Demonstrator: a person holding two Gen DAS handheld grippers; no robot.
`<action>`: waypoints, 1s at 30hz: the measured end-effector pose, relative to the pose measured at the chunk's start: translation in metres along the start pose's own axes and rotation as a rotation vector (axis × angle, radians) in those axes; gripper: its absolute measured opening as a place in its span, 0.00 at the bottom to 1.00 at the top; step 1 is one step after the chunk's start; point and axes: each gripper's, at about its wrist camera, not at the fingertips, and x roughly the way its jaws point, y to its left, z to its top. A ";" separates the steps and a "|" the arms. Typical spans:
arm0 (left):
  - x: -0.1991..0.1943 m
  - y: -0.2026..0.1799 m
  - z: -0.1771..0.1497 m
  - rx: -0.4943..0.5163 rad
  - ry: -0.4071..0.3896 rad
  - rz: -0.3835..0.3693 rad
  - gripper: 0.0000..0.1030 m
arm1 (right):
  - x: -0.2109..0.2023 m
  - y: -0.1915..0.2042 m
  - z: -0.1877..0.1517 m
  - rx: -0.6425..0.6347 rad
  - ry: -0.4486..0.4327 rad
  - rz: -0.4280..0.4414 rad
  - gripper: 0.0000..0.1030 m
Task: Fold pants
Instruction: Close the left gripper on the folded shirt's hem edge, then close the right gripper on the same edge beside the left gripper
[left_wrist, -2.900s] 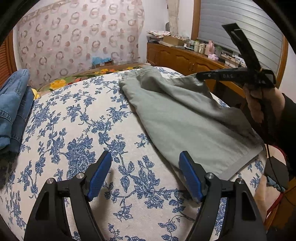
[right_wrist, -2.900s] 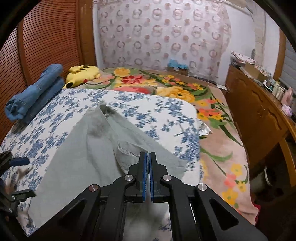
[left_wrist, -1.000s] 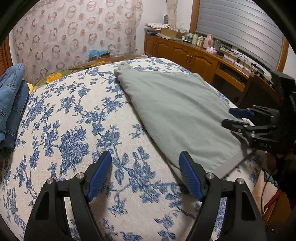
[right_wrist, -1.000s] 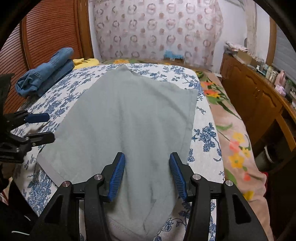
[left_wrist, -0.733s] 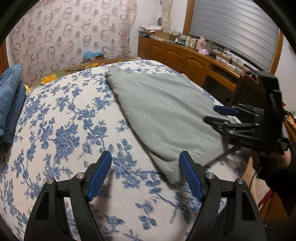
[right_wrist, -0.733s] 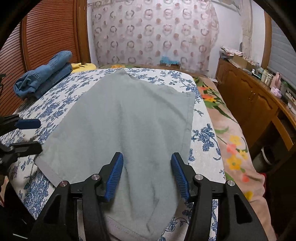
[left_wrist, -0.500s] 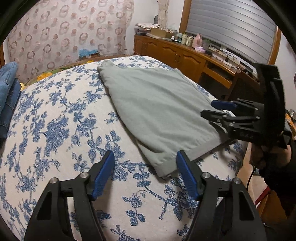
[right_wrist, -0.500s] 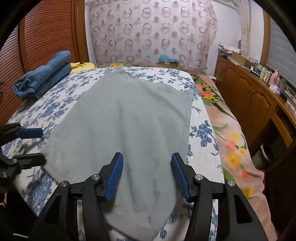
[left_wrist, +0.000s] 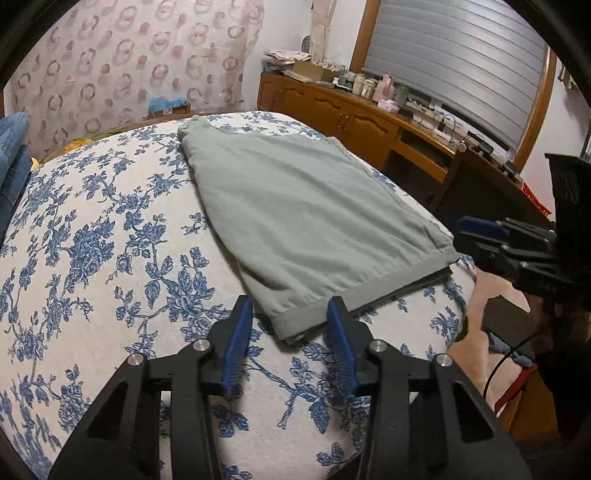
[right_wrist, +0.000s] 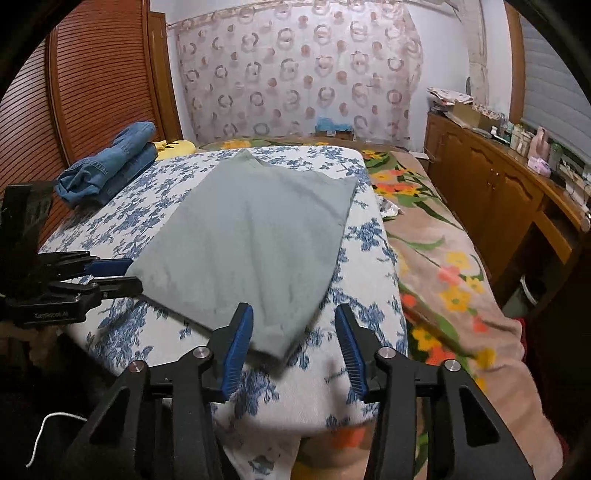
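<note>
Grey-green pants (left_wrist: 303, 206) lie flat and folded on the blue-flowered bed cover (left_wrist: 110, 258). My left gripper (left_wrist: 291, 326) points down at their near hem corner. That corner shows in the gap between the blue pads (left_wrist: 240, 332), which do not press on it, and the jaws are closing. In the right wrist view the pants (right_wrist: 251, 236) stretch away from my right gripper (right_wrist: 293, 341). Its jaws are closing too, with the other near corner between them, untouched. Each gripper shows in the other's view: the right gripper (left_wrist: 491, 240) and the left gripper (right_wrist: 110, 275).
Folded blue jeans (right_wrist: 107, 166) and a yellow plush toy (right_wrist: 175, 146) lie at the far left of the bed. A flowered blanket (right_wrist: 443, 266) covers the right side. Wooden cabinets (right_wrist: 487, 184) with clutter run along the right wall. The bed's edge is just below both grippers.
The right gripper let go of the pants, which now lie flat. The left gripper swung right onto the hem corner. The right gripper drew back to its corner. Both jaws have narrowed.
</note>
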 end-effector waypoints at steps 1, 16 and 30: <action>0.000 0.000 0.000 -0.007 -0.003 -0.007 0.42 | 0.001 0.002 0.001 -0.001 0.004 0.002 0.40; -0.009 0.006 0.005 -0.019 -0.036 -0.039 0.16 | -0.003 -0.001 0.000 0.017 0.004 0.015 0.37; -0.003 0.011 0.000 -0.016 -0.013 -0.027 0.16 | 0.022 0.003 0.000 0.089 0.066 0.026 0.37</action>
